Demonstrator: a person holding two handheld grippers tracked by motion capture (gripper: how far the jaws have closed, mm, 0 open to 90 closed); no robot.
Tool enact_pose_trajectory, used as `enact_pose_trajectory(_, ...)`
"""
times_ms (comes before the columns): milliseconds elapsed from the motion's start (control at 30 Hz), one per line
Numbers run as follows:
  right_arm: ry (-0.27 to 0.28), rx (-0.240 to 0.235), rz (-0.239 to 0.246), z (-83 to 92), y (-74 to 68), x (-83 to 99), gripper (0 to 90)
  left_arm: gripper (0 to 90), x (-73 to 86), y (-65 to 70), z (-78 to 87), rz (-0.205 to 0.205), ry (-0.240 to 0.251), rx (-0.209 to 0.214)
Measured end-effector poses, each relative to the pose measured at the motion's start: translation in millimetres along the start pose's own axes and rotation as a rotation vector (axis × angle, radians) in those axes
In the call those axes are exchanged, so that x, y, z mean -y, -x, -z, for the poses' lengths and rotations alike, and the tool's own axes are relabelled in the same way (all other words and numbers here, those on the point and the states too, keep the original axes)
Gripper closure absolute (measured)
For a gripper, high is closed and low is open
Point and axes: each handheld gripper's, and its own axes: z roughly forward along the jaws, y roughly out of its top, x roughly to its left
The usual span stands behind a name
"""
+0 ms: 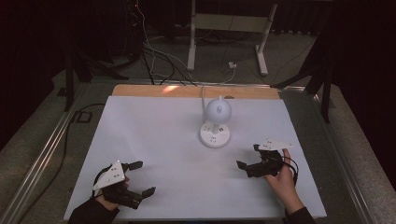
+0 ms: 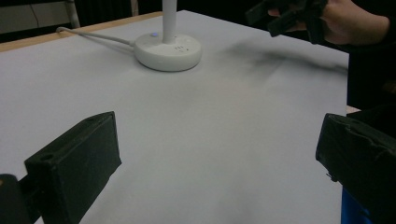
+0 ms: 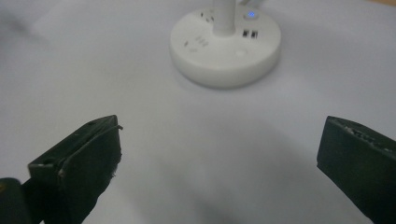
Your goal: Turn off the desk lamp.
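Observation:
A small white desk lamp [image 1: 215, 123] stands on the white table top [image 1: 154, 135], right of centre, its round base [image 2: 168, 50] [image 3: 225, 44] carrying buttons and a blue light. My left gripper [image 1: 144, 178] hovers open near the front left edge, nothing between its jaws. At the front right, my right gripper [image 1: 248, 156] is held open in a hand, pointing left toward the lamp base, also with nothing between its jaws. The right gripper [image 2: 285, 16] also appears at the top of the left gripper view.
The lamp's white cord [image 1: 203, 91] runs off the table's back edge, where a wooden strip [image 1: 196, 91] shows. Behind the table stand white desk legs [image 1: 191, 37], floor cables [image 1: 154, 60] and dark stands. Metal rails [image 1: 42, 158] flank the table.

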Motion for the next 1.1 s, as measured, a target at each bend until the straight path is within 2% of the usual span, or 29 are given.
enact_pose_trajectory(267, -0.007, 0.015, -0.049, 28.8, 3.2, 29.8, 0.0, 0.5, 0.2, 0.7, -0.8, -0.005, -0.009, -0.003)
enact_pose_trajectory(333, 0.005, 0.012, -0.059, 35.2, 3.7, 37.0, 0.0, 0.4, 0.1, 0.6, -0.9, -0.003, -0.006, -0.004)
enact_pose_trajectory(500, -0.003, 0.014, -0.074, 44.6, 4.5, 53.4, 0.0, 0.5, 0.1, 1.0, -1.2, -0.007, -0.009, -0.003)
enact_pose_trajectory(700, -0.024, 0.024, -0.042, 45.9, 6.4, 67.1, 0.0, 0.4, 0.2, 0.7, -1.2, -0.007, -0.011, -0.002)
enact_pose_trajectory(1100, -0.032, 0.007, -0.034, 36.0, 9.5, 66.0, 0.0, 0.4, 0.4, 0.2, -1.4, -0.001, -0.010, -0.003)
